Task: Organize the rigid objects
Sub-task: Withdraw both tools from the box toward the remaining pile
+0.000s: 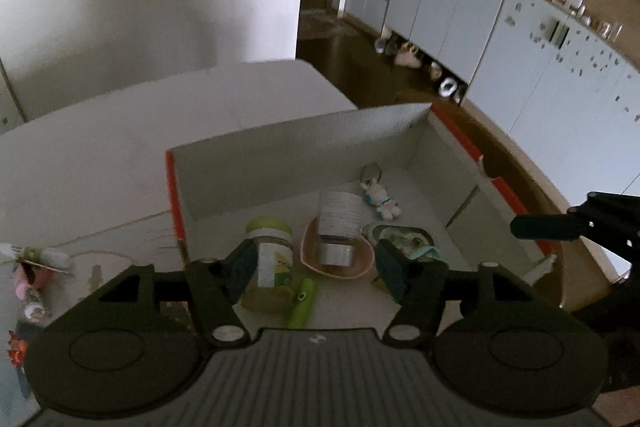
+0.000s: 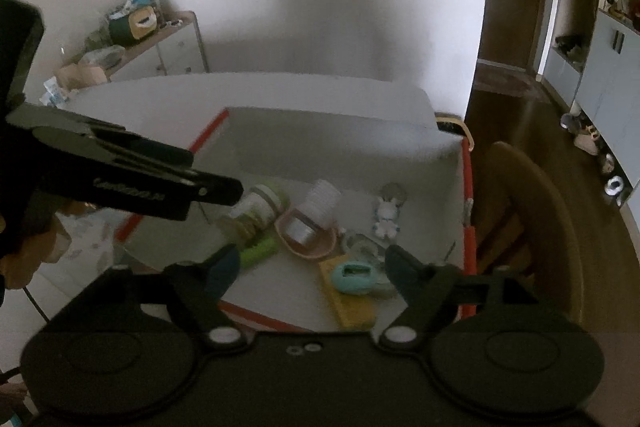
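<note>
- Two grippers hang over one box, white inside with orange-red edges, which sits on a white table.
- The left gripper has its fingers spread wide and grasps nothing; the jar with the green lid lies on its side just beyond the left finger, at 10 o'clock from the gap, and whether it touches the pad cannot be told.
- The right gripper is likewise released and empty, poised above the box's near edge.
- Inside the box, at the middle, a pink dish holds a roll of silver tape, and a white bottle leans over the dish at 12 o'clock.
- A green tube lies at 6 o'clock from the jar, touching or just beside it.
- A small white toy figure lies near the far wall, at 1 o'clock from the dish.
- The right wrist view shows a teal oval thing resting on a yellow flat piece; in the left wrist view the right finger hides most of these.
- The right view catches the left gripper from the side at 9 o'clock, crossing in front of the box's left wall.
- The left view alone shows small clutter on the table at 9 o'clock, outside the box, and pale cupboards at 1 o'clock.
- The right view alone shows a wooden chair at 3 o'clock, beside the box.
</note>
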Demonstrator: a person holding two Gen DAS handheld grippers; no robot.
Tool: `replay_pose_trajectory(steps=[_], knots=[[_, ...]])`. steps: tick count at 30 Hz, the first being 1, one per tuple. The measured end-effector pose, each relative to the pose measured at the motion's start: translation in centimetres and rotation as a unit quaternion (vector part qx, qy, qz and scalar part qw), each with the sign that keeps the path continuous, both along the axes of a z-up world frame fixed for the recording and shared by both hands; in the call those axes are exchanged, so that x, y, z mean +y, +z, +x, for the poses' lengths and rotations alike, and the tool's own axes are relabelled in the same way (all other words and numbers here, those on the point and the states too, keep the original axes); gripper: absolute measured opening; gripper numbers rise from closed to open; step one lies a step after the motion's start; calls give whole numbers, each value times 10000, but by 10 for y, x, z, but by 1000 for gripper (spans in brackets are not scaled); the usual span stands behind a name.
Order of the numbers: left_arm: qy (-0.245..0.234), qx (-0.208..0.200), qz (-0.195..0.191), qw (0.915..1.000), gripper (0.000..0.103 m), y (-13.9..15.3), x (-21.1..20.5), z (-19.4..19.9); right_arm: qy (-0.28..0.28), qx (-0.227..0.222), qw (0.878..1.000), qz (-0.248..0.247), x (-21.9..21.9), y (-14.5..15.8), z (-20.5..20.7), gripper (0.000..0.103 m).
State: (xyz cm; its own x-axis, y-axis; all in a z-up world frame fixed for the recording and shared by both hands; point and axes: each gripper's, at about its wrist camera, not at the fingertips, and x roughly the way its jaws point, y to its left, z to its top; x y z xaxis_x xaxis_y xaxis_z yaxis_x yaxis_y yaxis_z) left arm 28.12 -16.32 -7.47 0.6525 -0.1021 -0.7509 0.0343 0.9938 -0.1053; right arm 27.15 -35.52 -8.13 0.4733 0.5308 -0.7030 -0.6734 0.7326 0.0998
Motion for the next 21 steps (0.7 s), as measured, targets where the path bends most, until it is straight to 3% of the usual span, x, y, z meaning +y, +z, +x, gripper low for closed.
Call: replay_pose_trajectory(steps=[6,11,21], knots=[[80,-394,-25,9992,65,18,17,-35,-66,-45,9996,280,10,12,-15,90],[277,-586,-68,9979,73,29,42,-61,-93,-6,9986,513,21,18,-28,97],[672,-837,-80,9942,79,40,93,-107,131,50,9952,968,60,30,-62,102]])
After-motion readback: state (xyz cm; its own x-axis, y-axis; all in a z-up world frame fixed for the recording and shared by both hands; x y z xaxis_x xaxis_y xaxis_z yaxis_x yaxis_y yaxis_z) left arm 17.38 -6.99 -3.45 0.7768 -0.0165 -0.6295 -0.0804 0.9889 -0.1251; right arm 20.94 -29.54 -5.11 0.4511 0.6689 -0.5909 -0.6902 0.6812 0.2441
